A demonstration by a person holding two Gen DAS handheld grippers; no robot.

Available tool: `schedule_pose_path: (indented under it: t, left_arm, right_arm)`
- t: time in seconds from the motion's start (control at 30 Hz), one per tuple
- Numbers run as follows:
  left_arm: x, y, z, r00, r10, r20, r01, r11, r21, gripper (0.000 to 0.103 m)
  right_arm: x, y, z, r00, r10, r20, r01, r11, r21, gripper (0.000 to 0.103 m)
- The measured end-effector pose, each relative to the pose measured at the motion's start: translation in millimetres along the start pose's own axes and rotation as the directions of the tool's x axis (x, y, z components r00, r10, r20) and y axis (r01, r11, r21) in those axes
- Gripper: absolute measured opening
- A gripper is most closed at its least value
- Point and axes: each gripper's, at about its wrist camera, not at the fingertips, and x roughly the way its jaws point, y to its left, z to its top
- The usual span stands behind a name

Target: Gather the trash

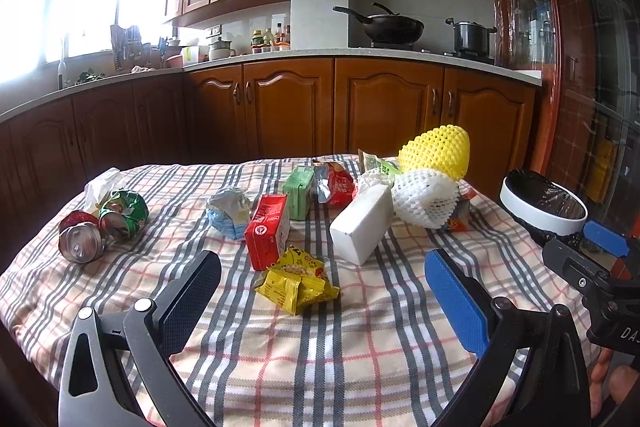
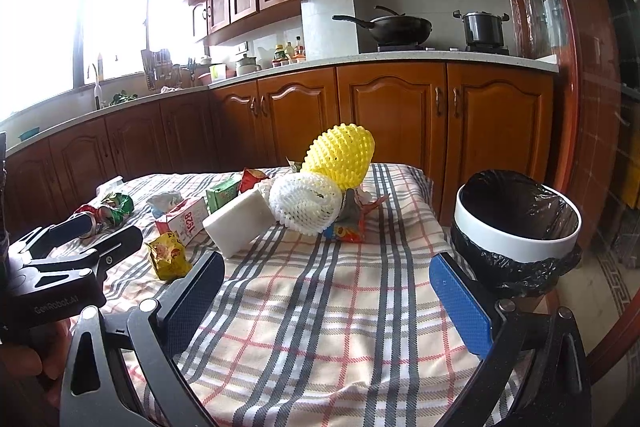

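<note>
Trash lies on a checked tablecloth (image 1: 320, 359): crushed cans (image 1: 104, 227), a red carton (image 1: 268, 231), a green carton (image 1: 298, 191), a yellow wrapper (image 1: 298, 281), a white foam block (image 1: 362, 223), white foam net (image 1: 426, 197) and yellow foam net (image 1: 436, 151). A white bin with a black liner (image 2: 516, 223) stands at the table's right edge. My left gripper (image 1: 322, 267) is open and empty, just short of the yellow wrapper. My right gripper (image 2: 326, 271) is open and empty over bare cloth, left of the bin.
A crumpled blue-white pack (image 1: 230, 213) and red snack bag (image 1: 338, 183) lie mid-table. Wooden kitchen cabinets (image 1: 288, 107) and a counter with a wok (image 1: 384, 27) and pot (image 1: 472, 37) stand behind. The right gripper shows in the left wrist view (image 1: 592, 267).
</note>
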Motion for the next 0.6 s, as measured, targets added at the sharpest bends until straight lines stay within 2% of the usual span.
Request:
schedule_pose_path:
  t: [0.6]
  left_arm:
    - [2.8,1.0,-5.3,1.000,-0.005,-0.006,0.005,1.000,-0.001,0.102]
  right_arm:
    - [0.9,-0.9,-0.3,1.000,0.005,-0.006,-0.005,1.000,0.005,0.103]
